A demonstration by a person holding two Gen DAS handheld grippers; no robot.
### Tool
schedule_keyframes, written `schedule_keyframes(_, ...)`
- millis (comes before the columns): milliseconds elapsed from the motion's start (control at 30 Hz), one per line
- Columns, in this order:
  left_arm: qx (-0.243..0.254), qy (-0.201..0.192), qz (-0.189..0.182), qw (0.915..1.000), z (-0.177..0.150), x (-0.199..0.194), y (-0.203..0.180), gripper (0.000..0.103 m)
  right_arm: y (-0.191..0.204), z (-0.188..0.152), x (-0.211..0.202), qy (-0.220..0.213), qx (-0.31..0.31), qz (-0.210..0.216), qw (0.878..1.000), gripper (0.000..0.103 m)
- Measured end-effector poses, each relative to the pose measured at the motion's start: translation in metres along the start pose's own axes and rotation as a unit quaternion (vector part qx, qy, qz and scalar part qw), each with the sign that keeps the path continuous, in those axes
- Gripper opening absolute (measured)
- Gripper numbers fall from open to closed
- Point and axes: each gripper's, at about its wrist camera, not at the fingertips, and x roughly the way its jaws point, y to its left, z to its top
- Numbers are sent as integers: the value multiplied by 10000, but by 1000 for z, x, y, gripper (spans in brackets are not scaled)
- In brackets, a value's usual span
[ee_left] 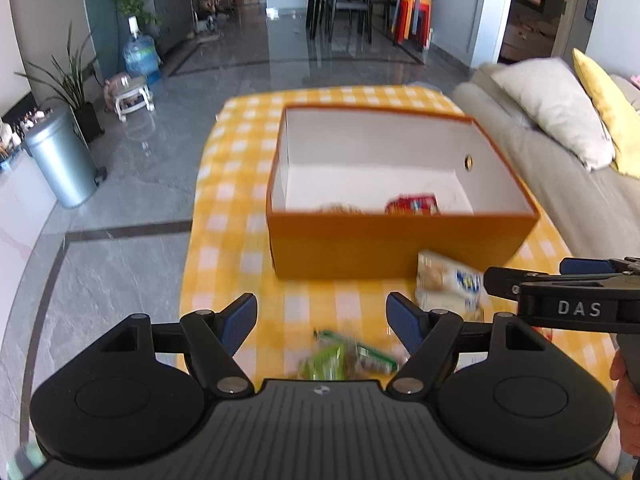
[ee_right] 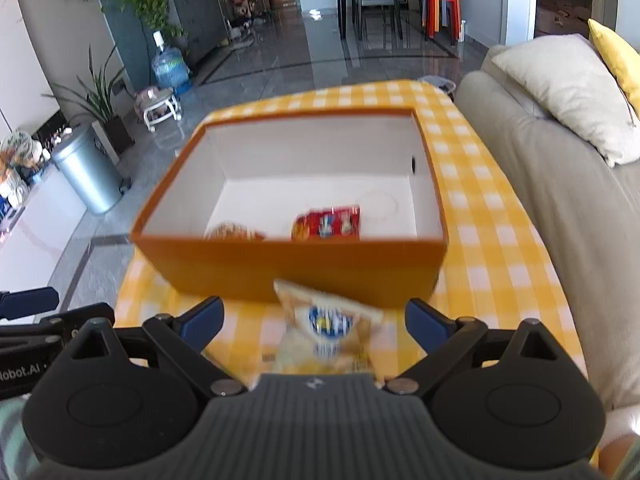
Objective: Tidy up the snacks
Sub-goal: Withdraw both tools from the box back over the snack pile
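An orange box (ee_left: 400, 244) with a white inside stands on the yellow checked table (ee_left: 240, 240); it also shows in the right wrist view (ee_right: 296, 268). A red snack pack (ee_right: 326, 223) and a brown snack (ee_right: 234, 233) lie in it. My left gripper (ee_left: 322, 316) is open above a green snack pack (ee_left: 344, 358). My right gripper (ee_right: 314, 322) is open over a beige and blue snack pack (ee_right: 326, 328), which also shows in the left wrist view (ee_left: 448, 284). The right gripper shows from the side in the left wrist view (ee_left: 560, 284).
A beige sofa (ee_right: 560, 220) with cushions runs along the table's right side. The tiled floor (ee_left: 120, 200) lies left of the table, with a metal bin (ee_left: 60, 160), a plant and a water bottle. Dining chairs stand at the far back.
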Motion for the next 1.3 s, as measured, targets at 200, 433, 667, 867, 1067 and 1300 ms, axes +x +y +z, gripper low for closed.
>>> schedule_keyframes(200, -25, 456, -187, 9988, -23, 10, 4, 86, -4, -29, -7, 226, 27, -48, 9997, 94)
schedule_keyframes(433, -65, 839, -115, 9964, -43, 33, -1, 86, -10, -52, 3, 547, 384, 176, 9976, 86)
schedule_keyframes(667, -295, 967, -188, 9947, -49, 54, -8, 85, -9, -66, 34, 977, 296, 18, 9948, 85)
schedule_keyframes(867, -531, 1030, -111, 9932, -46, 71, -8, 84, -11, -73, 51, 1214, 377, -75, 9919, 85)
schedule_keyframes(1067, -557, 1177, -105, 9914, -50, 86, -12, 84, -6, -76, 61, 1353, 303, -36, 9903, 90)
schedule_keyframes(1300, -519, 1335, -44, 9897, -54, 99, -14, 81, -1, -78, 74, 1451, 189, -55, 9892, 94)
